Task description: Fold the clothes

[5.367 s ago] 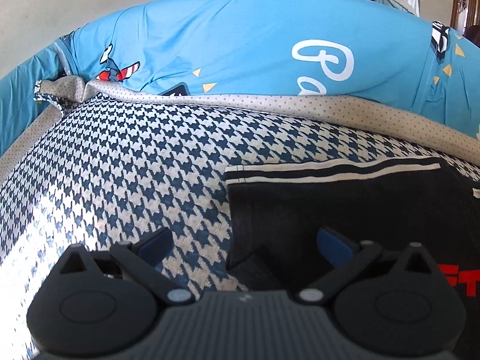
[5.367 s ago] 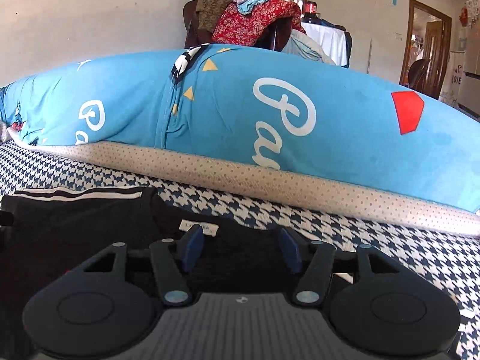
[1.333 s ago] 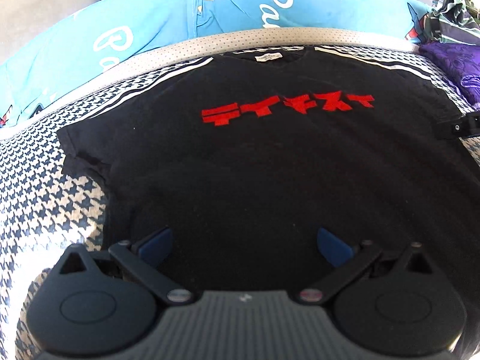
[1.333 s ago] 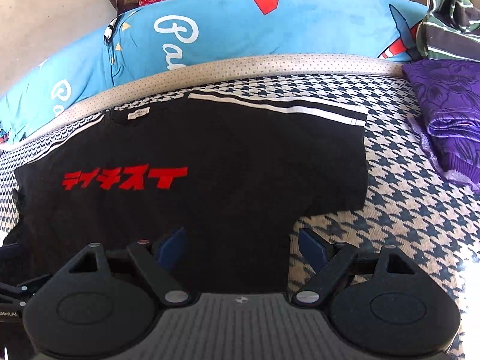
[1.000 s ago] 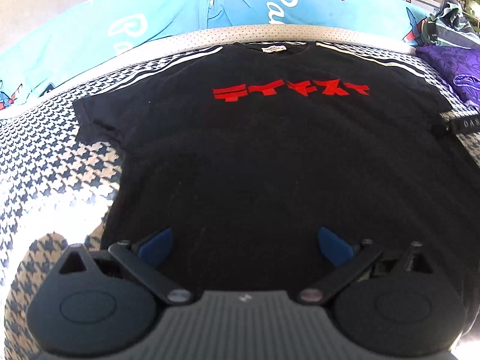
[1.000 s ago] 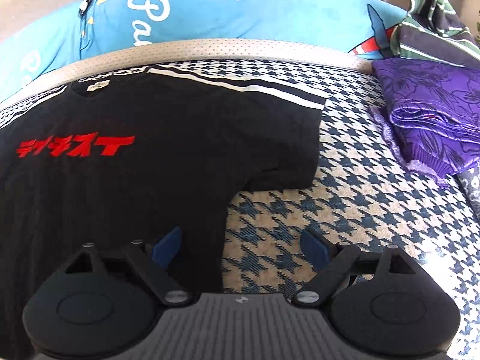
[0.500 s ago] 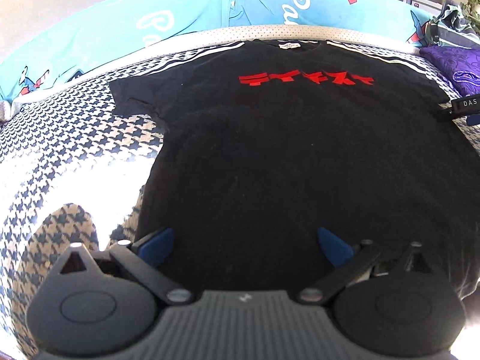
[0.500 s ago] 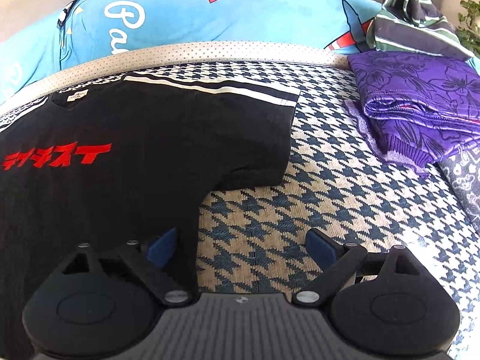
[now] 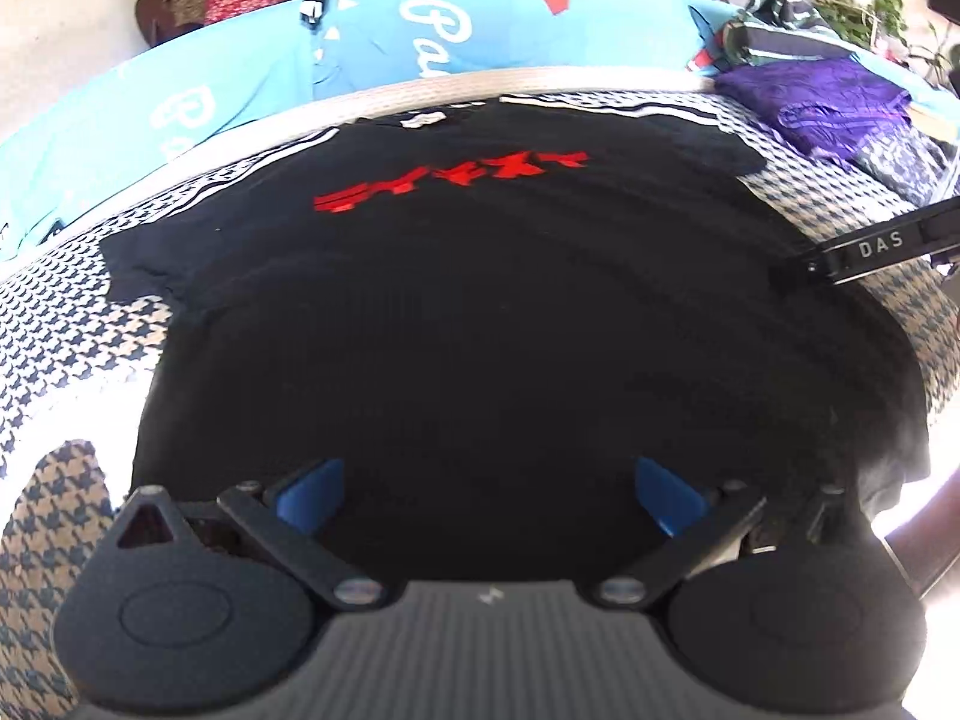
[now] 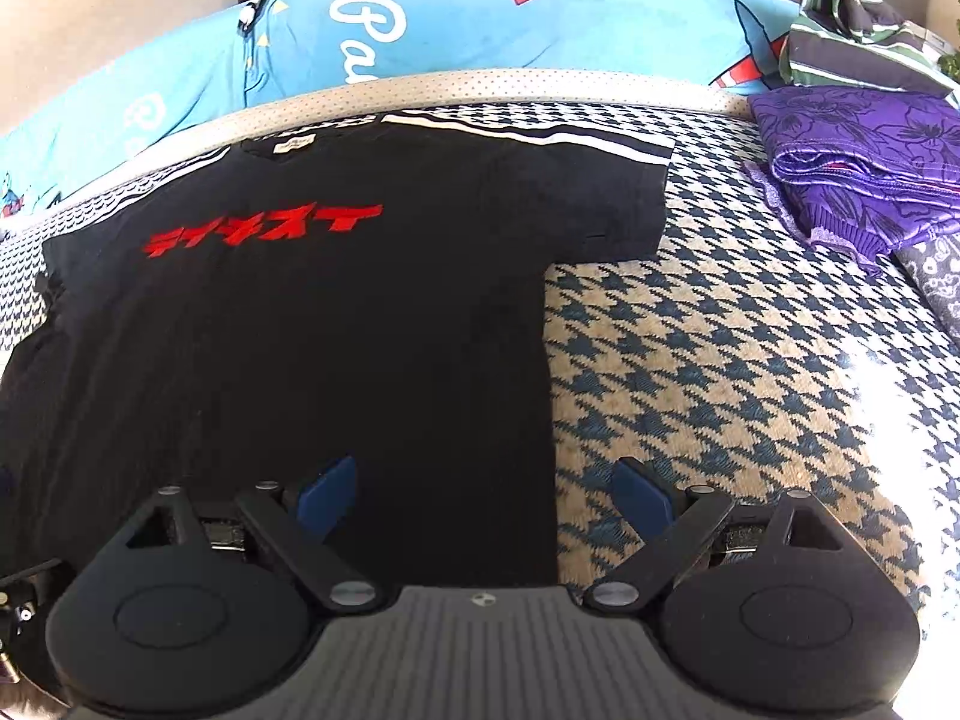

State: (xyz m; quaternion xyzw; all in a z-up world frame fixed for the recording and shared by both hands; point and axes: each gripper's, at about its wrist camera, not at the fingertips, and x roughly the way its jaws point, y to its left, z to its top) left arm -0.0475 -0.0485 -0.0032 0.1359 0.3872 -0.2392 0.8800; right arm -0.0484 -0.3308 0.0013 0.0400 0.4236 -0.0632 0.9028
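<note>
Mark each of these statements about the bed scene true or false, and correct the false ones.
1. The black T-shirt lies spread flat, print side up. True.
2. The print on the shirt is white. False: it is red.
3. The right claw is shut on the shirt's hem. False: its jaws stand wide open and hold nothing, with the shirt's side edge seen between them.
4. A folded purple garment lies on the cover to the right of the shirt. True.
5. The left claw is open over the shirt's lower part. True.
6. The houndstooth cover is plain grey. False: it is patterned in dark blue and cream.
</note>
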